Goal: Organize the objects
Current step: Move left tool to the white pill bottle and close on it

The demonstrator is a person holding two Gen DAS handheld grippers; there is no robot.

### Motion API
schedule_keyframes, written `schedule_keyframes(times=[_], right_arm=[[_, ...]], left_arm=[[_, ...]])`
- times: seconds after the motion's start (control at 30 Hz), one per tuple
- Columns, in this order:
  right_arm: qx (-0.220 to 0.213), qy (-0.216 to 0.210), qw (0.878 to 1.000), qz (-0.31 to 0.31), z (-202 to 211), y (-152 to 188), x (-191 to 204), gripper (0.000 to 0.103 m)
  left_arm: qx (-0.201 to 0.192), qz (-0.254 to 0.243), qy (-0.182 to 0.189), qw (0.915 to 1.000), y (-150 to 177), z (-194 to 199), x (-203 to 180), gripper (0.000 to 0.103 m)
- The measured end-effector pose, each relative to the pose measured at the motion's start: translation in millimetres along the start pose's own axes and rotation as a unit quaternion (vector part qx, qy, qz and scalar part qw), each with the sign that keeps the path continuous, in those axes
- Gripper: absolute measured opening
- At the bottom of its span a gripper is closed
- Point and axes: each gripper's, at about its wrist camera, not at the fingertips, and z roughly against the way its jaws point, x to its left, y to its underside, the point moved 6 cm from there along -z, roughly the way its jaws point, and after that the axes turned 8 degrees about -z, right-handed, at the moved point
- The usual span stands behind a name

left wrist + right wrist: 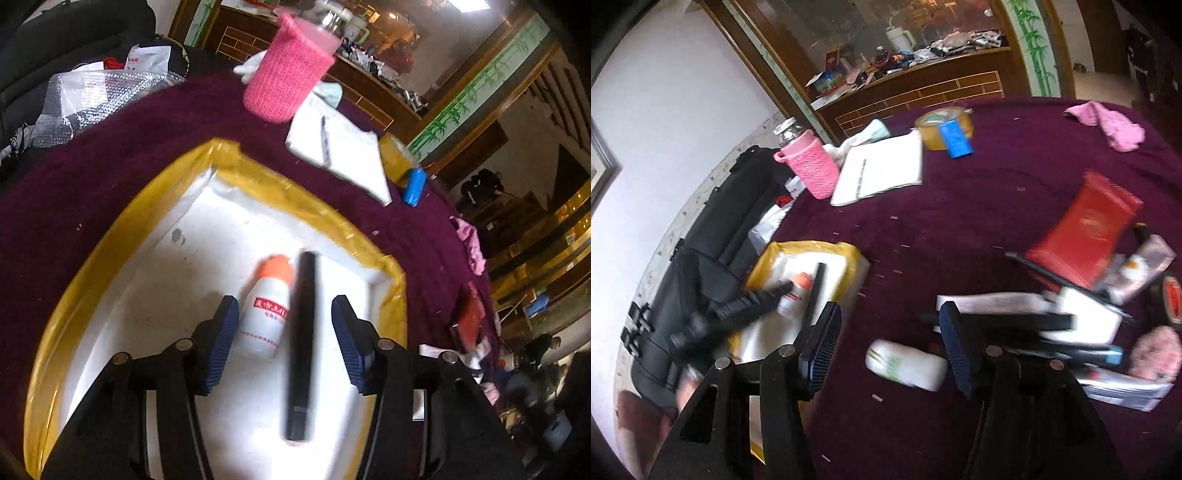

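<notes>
A white foam tray (295,199) with a yellow-taped rim lies on the purple cloth. Inside it, a white bottle with an orange cap (264,317) lies beside a long black stick (301,347). My left gripper (284,302) hovers over both with its jaws open, and its blue pads touch neither. In the right wrist view the same tray (846,251) sits at the left, with the left gripper blurred above it. My right gripper (890,306) is open over the cloth. A white bottle with a green label (905,365) lies below, between its fingers and untouched.
A pink knit-sleeved jar (288,74), a notebook with a pen (340,151), a tape roll (942,125) and a blue block (955,142) stand at the back. A red box (1086,229) tops a cluttered pile at the right. A black bag (713,229) lies left of the tray.
</notes>
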Motion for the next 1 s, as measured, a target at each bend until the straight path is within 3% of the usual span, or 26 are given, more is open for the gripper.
schedule_keyframes(times=[0.13, 0.23, 0.3, 0.37, 0.47, 0.57, 0.6, 0.67, 0.77, 0.8, 0.93, 1.0], right_arm=[[-0.005, 0.029, 1.0, 0.009, 22, 3, -39, 0.055], [-0.009, 0.045, 0.999, -0.005, 29, 5, -70, 0.056], [-0.009, 0.041, 0.999, -0.034, 31, 7, -90, 0.056], [-0.007, 0.031, 0.998, -0.056, 31, 10, -101, 0.056], [-0.004, 0.023, 0.998, -0.059, 36, 15, -111, 0.056], [-0.007, 0.022, 0.998, -0.056, 42, 17, -117, 0.056], [-0.008, 0.02, 0.998, -0.058, 44, 17, -119, 0.056], [-0.008, 0.017, 0.998, -0.061, 46, 16, -122, 0.056], [-0.005, 0.012, 0.998, -0.059, 46, 15, -122, 0.056], [-0.004, 0.01, 0.998, -0.056, 46, 16, -121, 0.056], [0.003, 0.006, 0.999, -0.051, 41, 16, -118, 0.056], [0.007, 0.004, 0.999, -0.049, 38, 17, -115, 0.056]], left_arm=[[-0.026, -0.031, 0.013, 0.9991, 0, 40, -37, 0.055], [-0.031, -0.078, 0.031, 0.996, 15, 56, -77, 0.077], [-0.007, -0.124, 0.039, 0.9915, 33, 48, -107, 0.079], [0.037, -0.199, 0.038, 0.9786, 53, 27, -139, 0.079], [0.068, -0.31, 0.013, 0.9483, 76, 1, -172, 0.079], [0.081, -0.405, -0.018, 0.9106, 89, -20, -193, 0.079], [0.083, -0.439, -0.033, 0.8943, 93, -29, -198, 0.079], [0.098, -0.481, -0.053, 0.8695, 102, -44, -203, 0.079], [0.112, -0.517, -0.073, 0.8453, 118, -56, -207, 0.079], [0.114, -0.524, -0.073, 0.8409, 123, -56, -209, 0.079], [0.132, -0.508, -0.029, 0.8508, 134, -49, -214, 0.066], [0.132, -0.502, -0.021, 0.8543, 136, -47, -215, 0.065]])
